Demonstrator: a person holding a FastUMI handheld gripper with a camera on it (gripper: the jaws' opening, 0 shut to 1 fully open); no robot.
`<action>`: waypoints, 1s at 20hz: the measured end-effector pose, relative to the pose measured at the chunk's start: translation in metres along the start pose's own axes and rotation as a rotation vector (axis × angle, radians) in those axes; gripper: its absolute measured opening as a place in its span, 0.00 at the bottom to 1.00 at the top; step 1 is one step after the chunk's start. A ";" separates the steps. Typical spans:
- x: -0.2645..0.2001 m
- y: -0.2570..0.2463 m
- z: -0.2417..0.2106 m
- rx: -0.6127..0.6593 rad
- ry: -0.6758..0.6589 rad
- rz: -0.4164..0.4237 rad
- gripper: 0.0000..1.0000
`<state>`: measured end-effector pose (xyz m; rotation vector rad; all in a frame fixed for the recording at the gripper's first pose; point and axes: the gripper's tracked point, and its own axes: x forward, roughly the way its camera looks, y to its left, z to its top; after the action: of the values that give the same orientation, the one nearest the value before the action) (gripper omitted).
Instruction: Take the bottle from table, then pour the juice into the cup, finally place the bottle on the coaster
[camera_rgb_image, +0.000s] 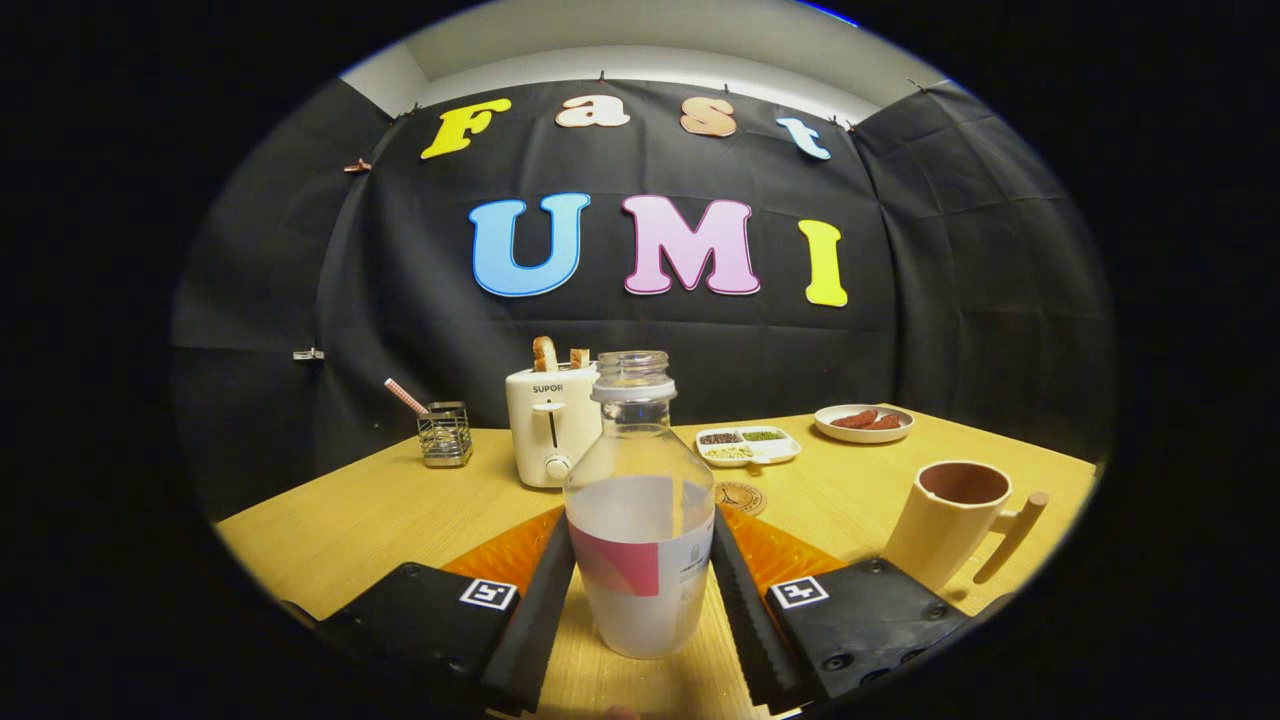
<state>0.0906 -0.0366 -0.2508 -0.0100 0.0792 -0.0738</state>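
A clear bottle (640, 500) with no cap, partly filled with pale juice and wearing a red and white label, stands upright between my fingers. My gripper (640, 520) is shut on it, one finger against each side at label height. Whether its base touches the wooden table (380, 510) I cannot tell. A cream cup (950, 520) with a wooden handle stands to the right, just beyond my right finger. A small round coaster (740, 497) lies right behind the bottle, partly hidden by it.
A white toaster (550, 425) with toast stands behind the bottle to the left. A wire holder (445, 435) sits further left. A divided dish (748, 445) and a plate of sausages (863, 422) lie at the back right.
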 end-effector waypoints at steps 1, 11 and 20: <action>-0.003 0.003 0.009 0.004 -0.004 0.008 0.77; -0.025 -0.013 0.061 0.190 0.034 -0.026 0.77; -0.038 -0.032 0.067 0.547 0.140 0.018 0.77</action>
<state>0.0560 -0.0648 -0.1806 0.5427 0.1965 -0.0760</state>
